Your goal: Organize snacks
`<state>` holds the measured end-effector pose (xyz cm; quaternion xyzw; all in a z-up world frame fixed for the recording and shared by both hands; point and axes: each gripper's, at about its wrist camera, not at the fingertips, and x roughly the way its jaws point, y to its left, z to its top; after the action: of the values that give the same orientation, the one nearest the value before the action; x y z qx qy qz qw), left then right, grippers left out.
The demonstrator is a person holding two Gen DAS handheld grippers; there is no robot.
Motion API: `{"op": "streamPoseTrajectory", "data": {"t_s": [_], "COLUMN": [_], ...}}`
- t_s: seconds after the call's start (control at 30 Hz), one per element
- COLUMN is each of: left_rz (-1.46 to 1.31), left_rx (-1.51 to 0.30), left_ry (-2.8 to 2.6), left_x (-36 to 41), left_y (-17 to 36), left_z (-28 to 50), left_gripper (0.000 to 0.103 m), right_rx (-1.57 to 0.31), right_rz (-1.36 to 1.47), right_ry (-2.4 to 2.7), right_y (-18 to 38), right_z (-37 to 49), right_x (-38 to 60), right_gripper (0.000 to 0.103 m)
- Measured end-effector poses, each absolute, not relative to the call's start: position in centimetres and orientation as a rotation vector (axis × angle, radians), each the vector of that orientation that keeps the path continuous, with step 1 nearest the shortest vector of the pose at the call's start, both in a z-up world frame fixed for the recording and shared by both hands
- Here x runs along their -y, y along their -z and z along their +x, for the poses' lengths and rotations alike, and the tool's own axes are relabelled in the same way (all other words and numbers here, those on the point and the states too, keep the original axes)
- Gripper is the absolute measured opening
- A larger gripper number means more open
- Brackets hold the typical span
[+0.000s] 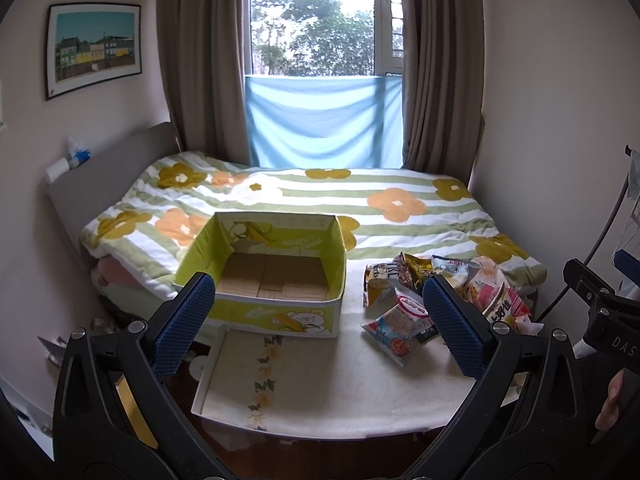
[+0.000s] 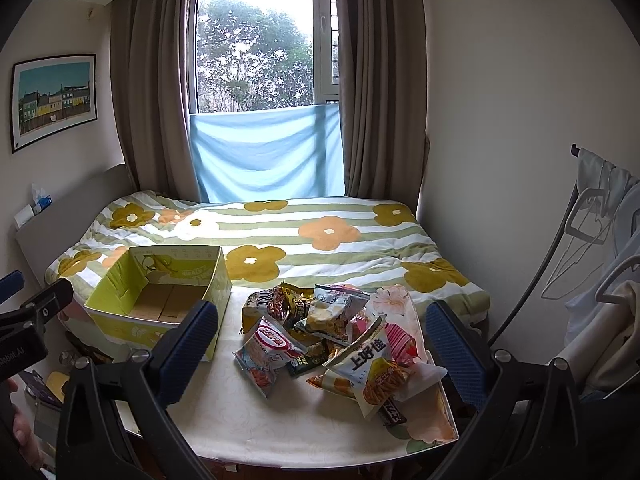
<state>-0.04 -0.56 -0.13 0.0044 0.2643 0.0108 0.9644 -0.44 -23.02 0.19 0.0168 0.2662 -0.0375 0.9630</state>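
On the white worktop (image 2: 304,432) a heap of snack packets (image 2: 332,336) lies at about 3 o'clock from an empty green cardboard box (image 1: 276,280), the two a little apart. The left hand-held gripper (image 1: 320,320) hovers above the near edge with its blue pads spread wide and nothing between them. The right hand-held gripper (image 2: 328,344) likewise gapes wide and empty, the packets framed between its pads. A flowered bed (image 2: 320,236) lies beyond, at 12 o'clock.
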Motion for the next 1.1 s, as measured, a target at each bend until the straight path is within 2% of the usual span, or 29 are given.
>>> {"op": "streamPoseTrajectory", "data": {"t_s": [0.9,1.1], "left_rz": [0.021,0.045], "left_rx": [-0.547,-0.587], "left_ry": [-0.010,0.038], "left_x": [0.2,-0.1], "left_y": [0.0,1.3], "left_z": [0.6,1.9], "left_gripper": [0.103,0.103], "right_rx": [-0.537,-0.566], "right_rz": [0.029,0.017], "right_ry": [0.080,0.108], "right_y": [0.3,1.2], "right_z": [-0.6,-0.6], "right_x": [22.9,22.6], "right_gripper": [0.103,0.103]}}
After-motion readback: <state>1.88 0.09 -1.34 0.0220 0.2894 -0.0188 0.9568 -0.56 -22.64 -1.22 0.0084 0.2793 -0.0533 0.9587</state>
